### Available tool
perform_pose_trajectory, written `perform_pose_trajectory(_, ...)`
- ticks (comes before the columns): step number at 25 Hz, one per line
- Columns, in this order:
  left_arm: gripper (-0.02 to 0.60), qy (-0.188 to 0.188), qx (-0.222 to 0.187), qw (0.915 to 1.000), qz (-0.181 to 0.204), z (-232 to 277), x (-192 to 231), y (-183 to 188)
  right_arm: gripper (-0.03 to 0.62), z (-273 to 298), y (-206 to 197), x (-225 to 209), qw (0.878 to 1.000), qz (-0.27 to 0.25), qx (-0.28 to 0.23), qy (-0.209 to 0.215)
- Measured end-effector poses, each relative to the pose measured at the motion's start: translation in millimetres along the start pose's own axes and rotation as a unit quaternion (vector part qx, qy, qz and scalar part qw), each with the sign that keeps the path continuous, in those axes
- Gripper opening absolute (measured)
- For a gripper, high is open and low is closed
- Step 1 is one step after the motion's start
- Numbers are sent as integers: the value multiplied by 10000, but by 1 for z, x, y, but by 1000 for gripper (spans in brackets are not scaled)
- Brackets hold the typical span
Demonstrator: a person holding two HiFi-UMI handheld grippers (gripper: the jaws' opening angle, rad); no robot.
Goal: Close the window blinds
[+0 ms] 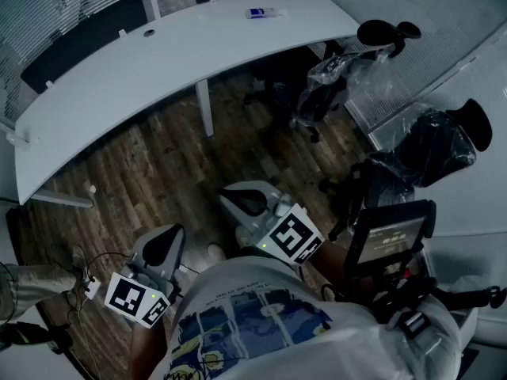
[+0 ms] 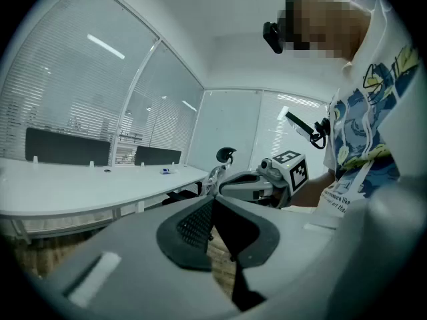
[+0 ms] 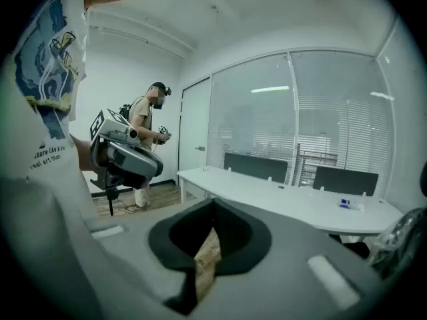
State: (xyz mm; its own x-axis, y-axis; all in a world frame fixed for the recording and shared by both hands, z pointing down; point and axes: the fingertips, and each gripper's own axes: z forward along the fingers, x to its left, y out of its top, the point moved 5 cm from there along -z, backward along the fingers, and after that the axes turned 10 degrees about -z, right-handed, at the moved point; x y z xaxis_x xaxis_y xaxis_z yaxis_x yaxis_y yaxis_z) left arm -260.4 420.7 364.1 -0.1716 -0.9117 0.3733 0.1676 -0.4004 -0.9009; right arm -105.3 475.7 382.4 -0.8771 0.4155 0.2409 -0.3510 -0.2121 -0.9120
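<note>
Right tongs [image 3: 212,207], closed, face white window blinds [image 3: 347,122] with horizontal slats.

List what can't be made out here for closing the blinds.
- Cord or wand of the blinds: none can be picked out. The head view's top edge cuts them off, and the gripper views show them too small.
- Blue-and-white item on the desk: too small to identify in any view.
- Screen at the person's right, head view: print too small and dim.
</note>
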Motion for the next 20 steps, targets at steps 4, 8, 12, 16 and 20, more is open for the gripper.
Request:
perform_pose_trajectory(4, 5, 14, 0, 10000, 28, 1, 3, 2, 3, 4, 1, -2, 10000, -12, -15, 23)
perform_pose_trajectory(8, 5, -20, 12, 10000, 61, 4, 5, 1, 3, 5, -3, -3, 9999, 62, 52, 71)
perform_pose_trajectory(12, 5, -124, 41, 9999, 54, 6, 4, -5, 3, -2, -6, 0, 10000, 33, 71, -49)
perform_pose_trajectory(16, 5, -145, 1, 9998, 103, 5, 16, -1, 3, 2, -7, -3, 9998, 8, 126, -151)
perform_pose_trajectory(20, 5, -115, 13, 9999, 108, -3, 22, -13, 8, 6, -11, 7, 9996, 102, 119, -240)
